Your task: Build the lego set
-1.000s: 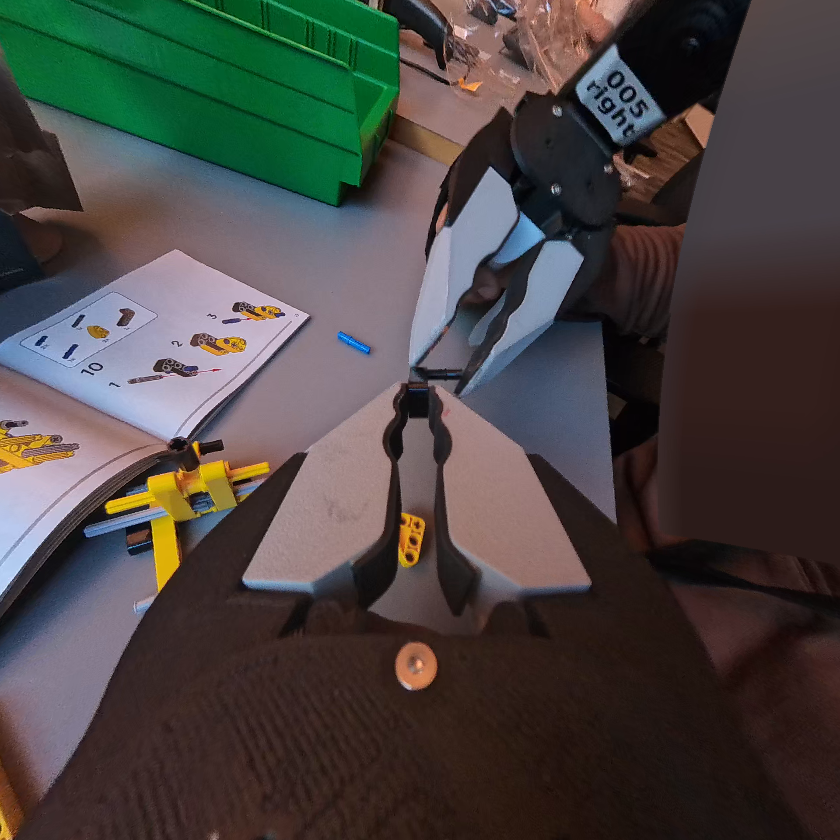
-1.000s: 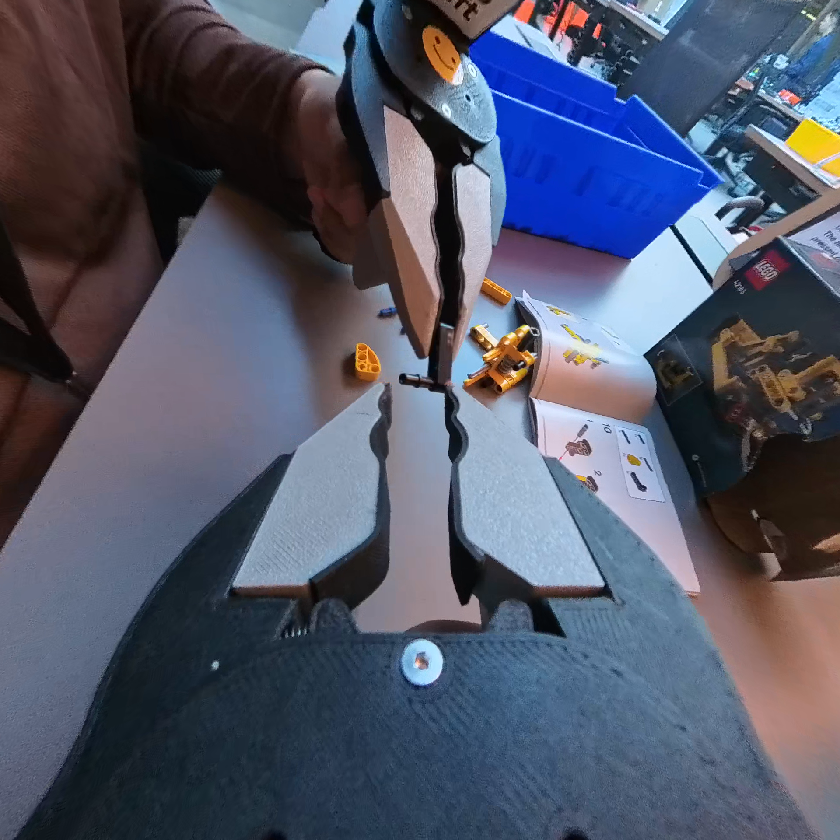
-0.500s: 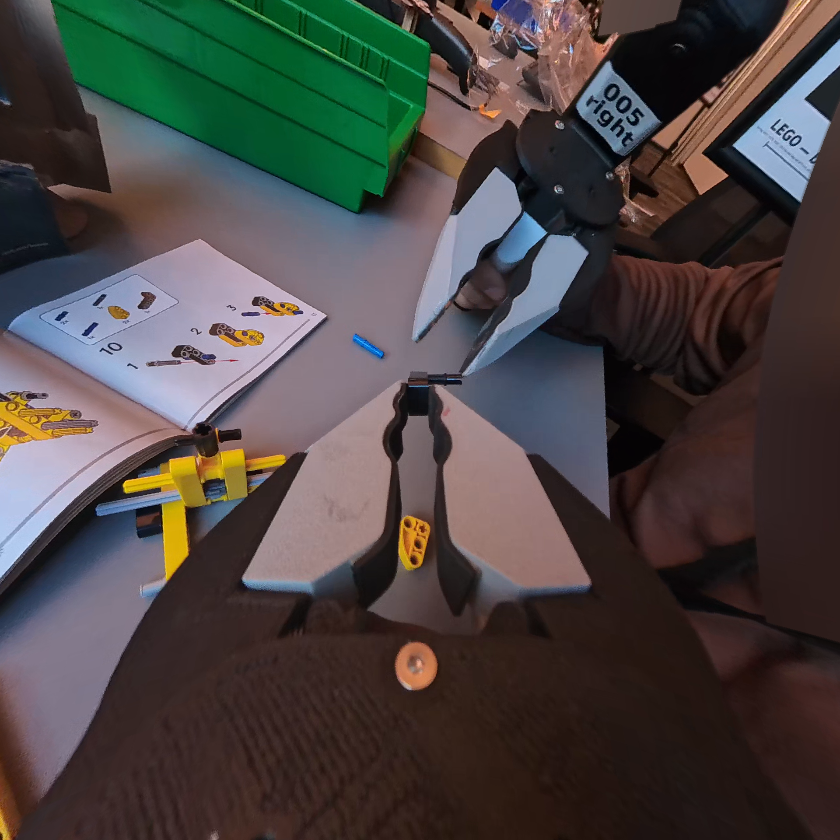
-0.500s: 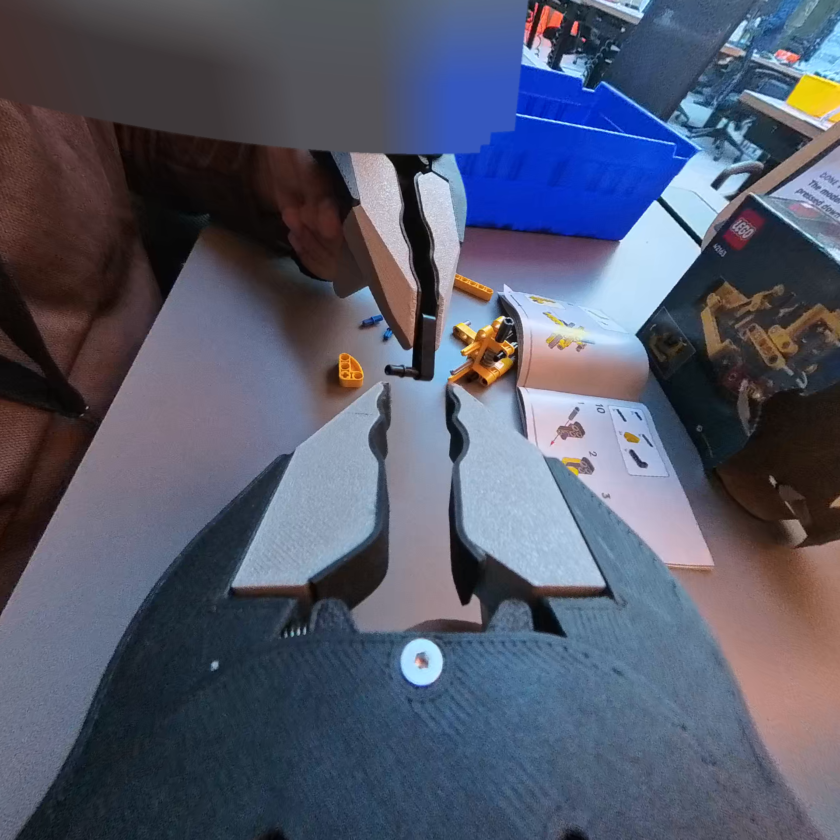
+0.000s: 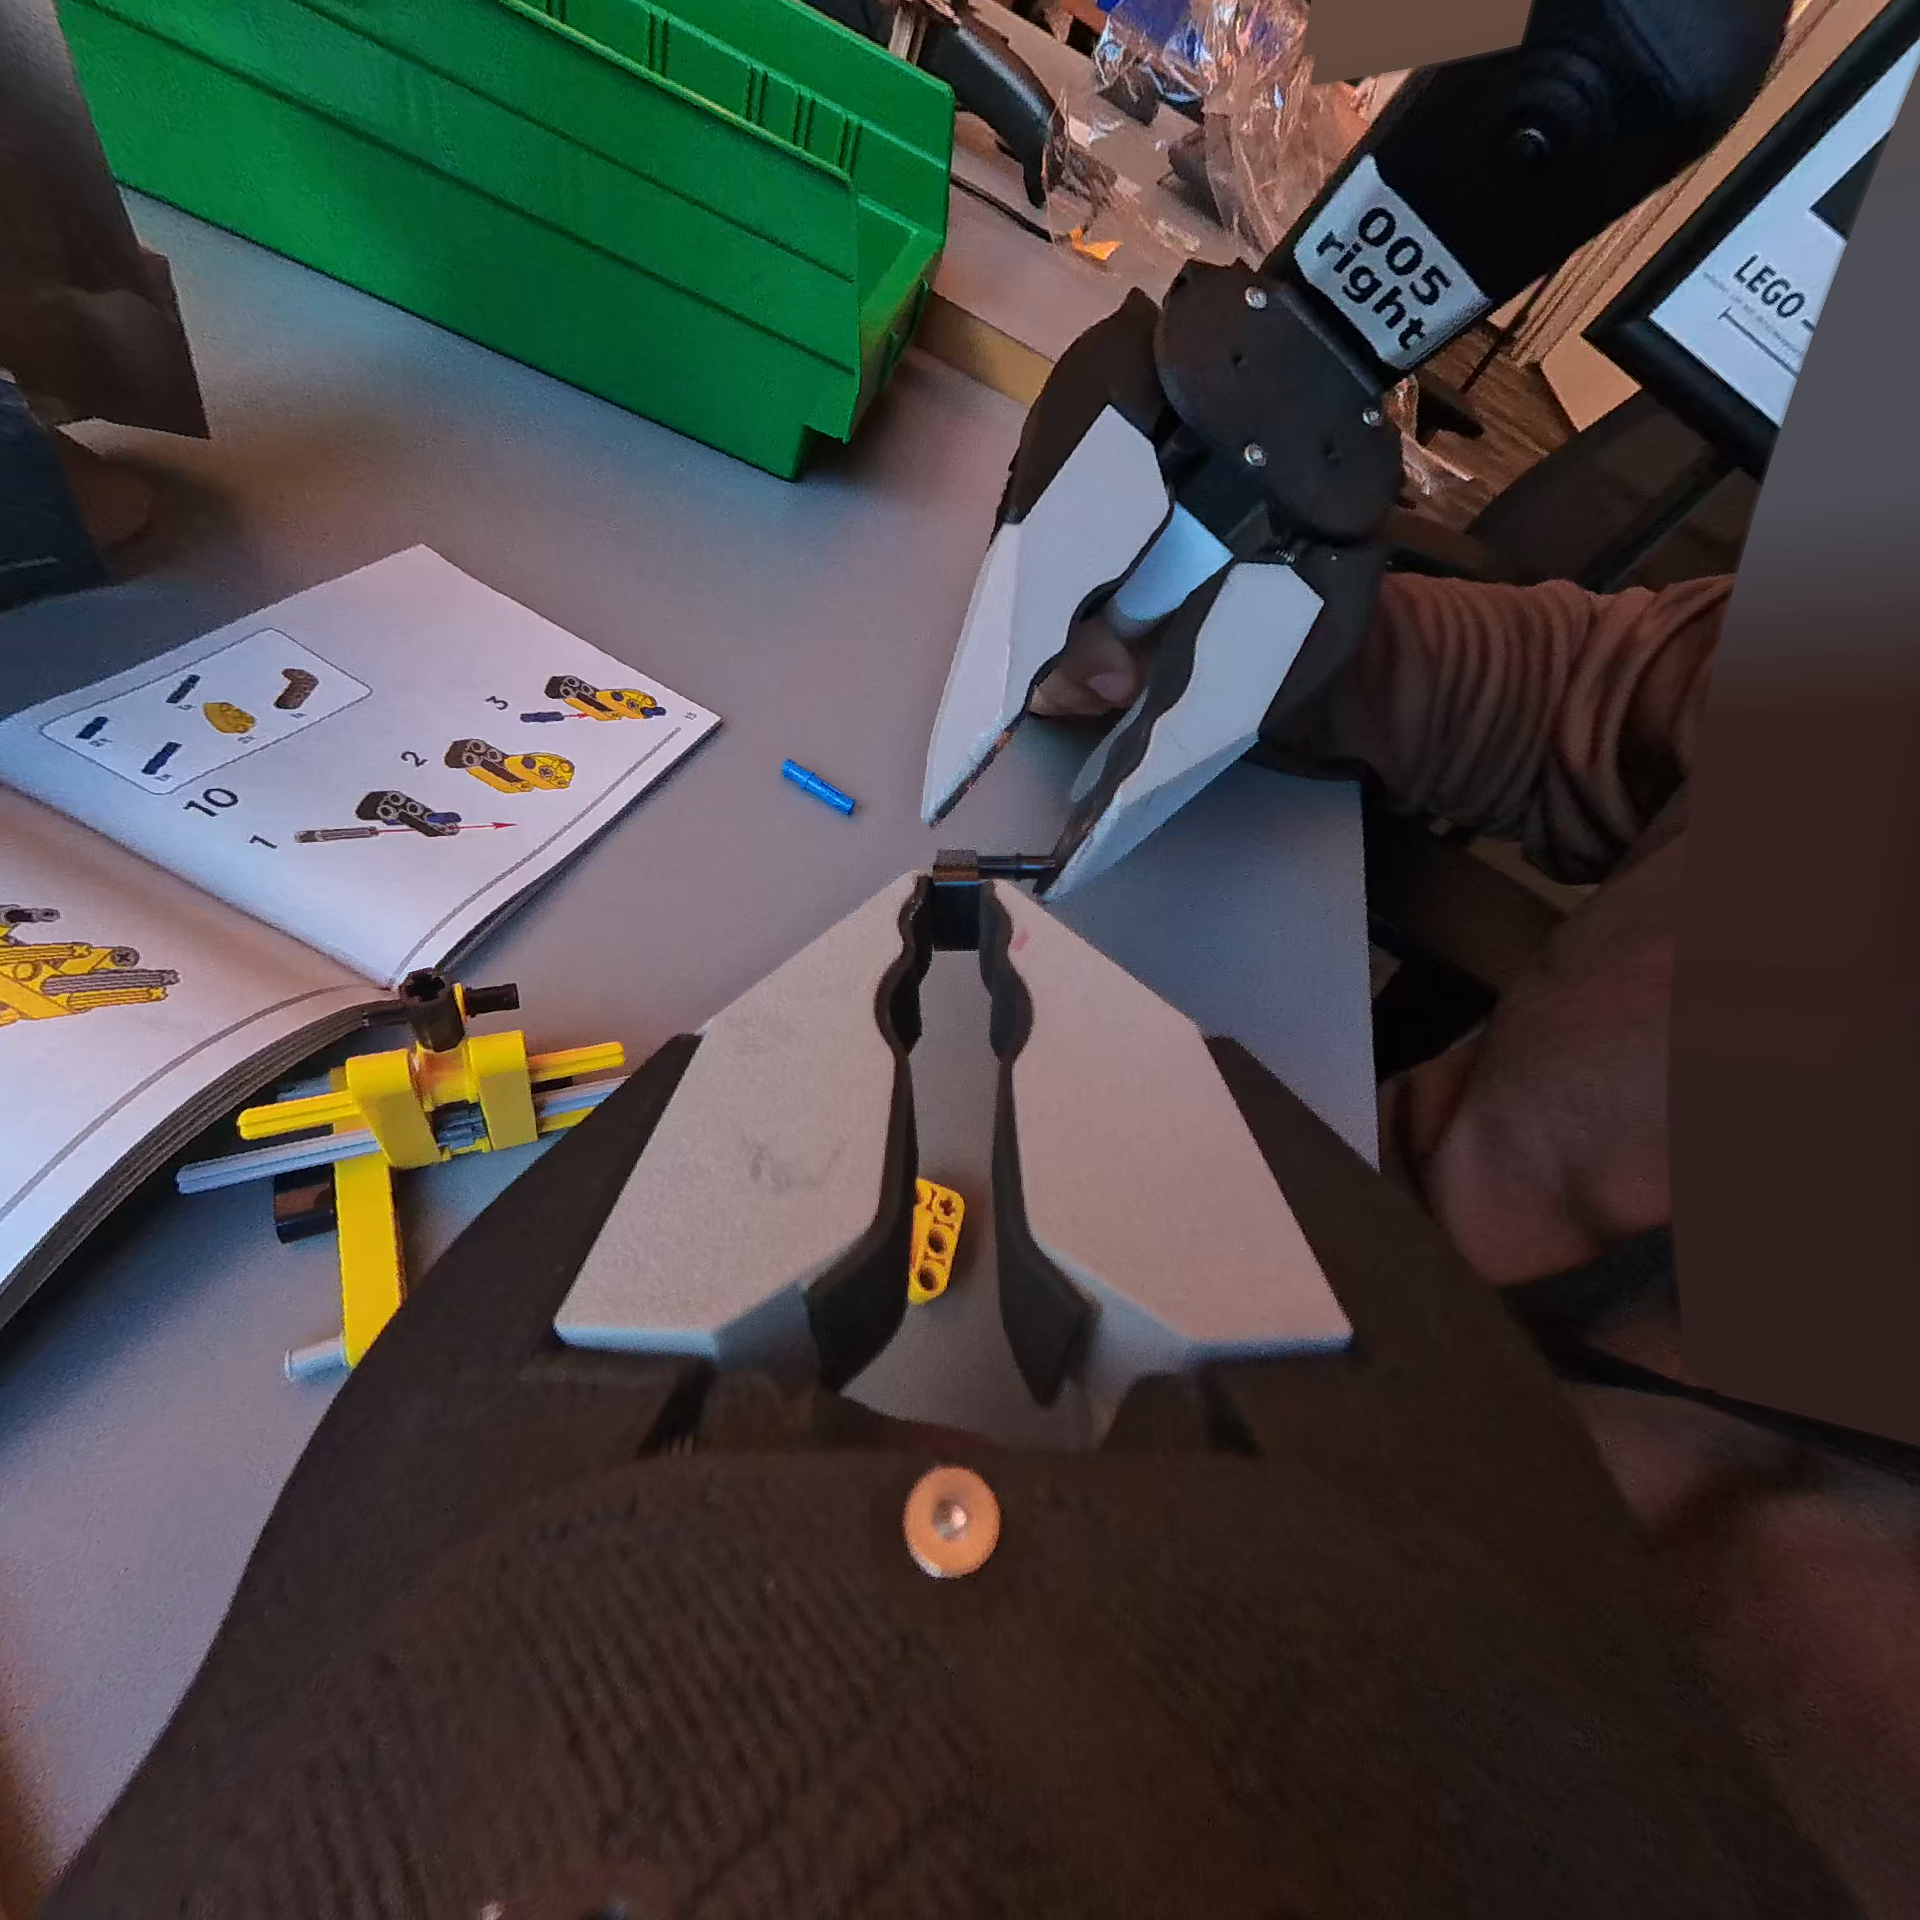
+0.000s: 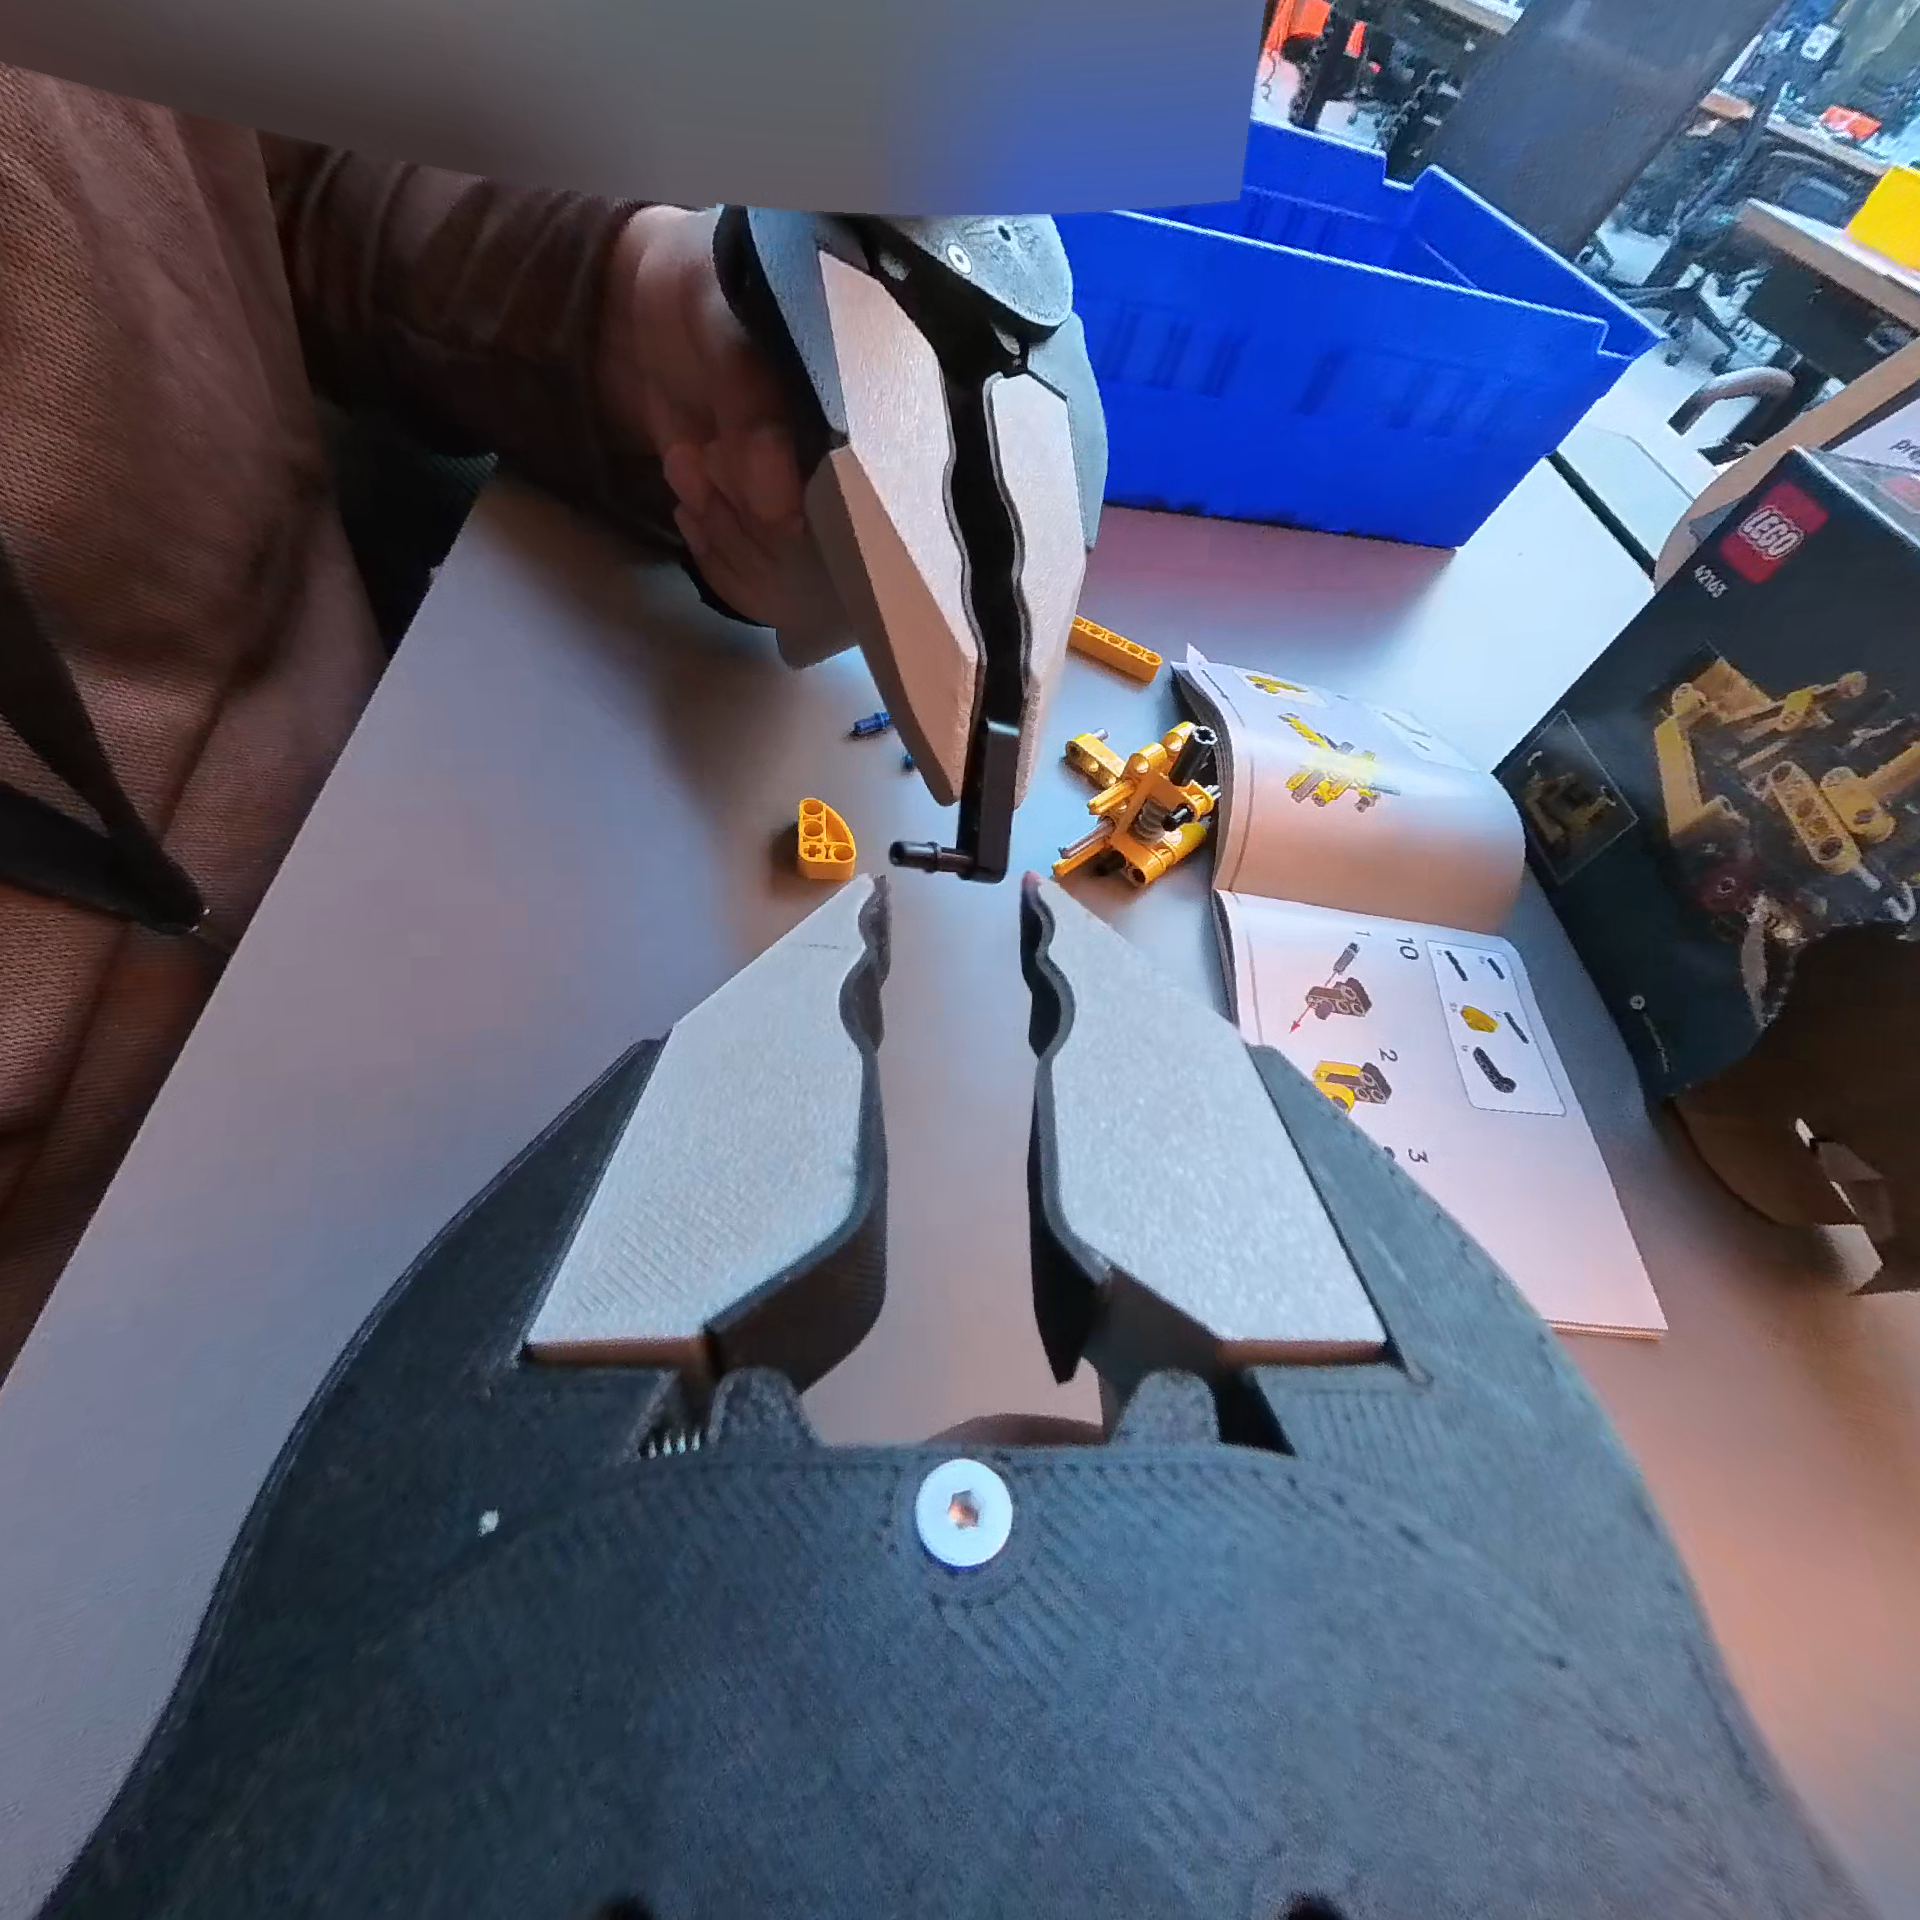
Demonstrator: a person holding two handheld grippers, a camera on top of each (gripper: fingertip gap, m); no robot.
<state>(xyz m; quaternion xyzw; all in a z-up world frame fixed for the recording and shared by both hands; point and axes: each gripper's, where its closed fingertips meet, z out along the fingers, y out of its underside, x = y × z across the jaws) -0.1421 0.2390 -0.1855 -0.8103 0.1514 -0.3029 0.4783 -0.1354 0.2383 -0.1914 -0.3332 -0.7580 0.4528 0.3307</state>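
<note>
Right now the black bent beam (image 6: pixel 992 790) with a black pin (image 6: pixel 925 855) stuck in its lower end sits pinched in your left gripper (image 5: pixel 951 914), lifted above the grey table (image 6: pixel 520 935). It is small stiff plastic, surely very light and slick, so it could twist between the pads; keep hold on the flat faces of the upper arm and leave the pinned end free. The pin looks only friction-fitted, so pushing it sideways may cock it.

Your right gripper (image 6: pixel 951 894) has its fingers parted with nothing between them, tips just short of the pin.

On the table: a yellow curved piece (image 6: pixel 824 840) near the beam, a yellow subassembly (image 6: pixel 1143 805) touching the open instruction booklet (image 6: pixel 1403 1091), a blue pin (image 5: pixel 818 787) on its own.

The right wrist view shows the beam's full bent shape and the pin's length, plus a yellow straight beam (image 6: pixel 1117 649), the blue bin (image 6: pixel 1351 374) and the set's box (image 6: pixel 1714 810). The left wrist view shows only the beam's tip end-on, but it catches the pin almost touching one right fingertip (image 5: pixel 1060 883), and the green bin (image 5: pixel 520 208).
</note>
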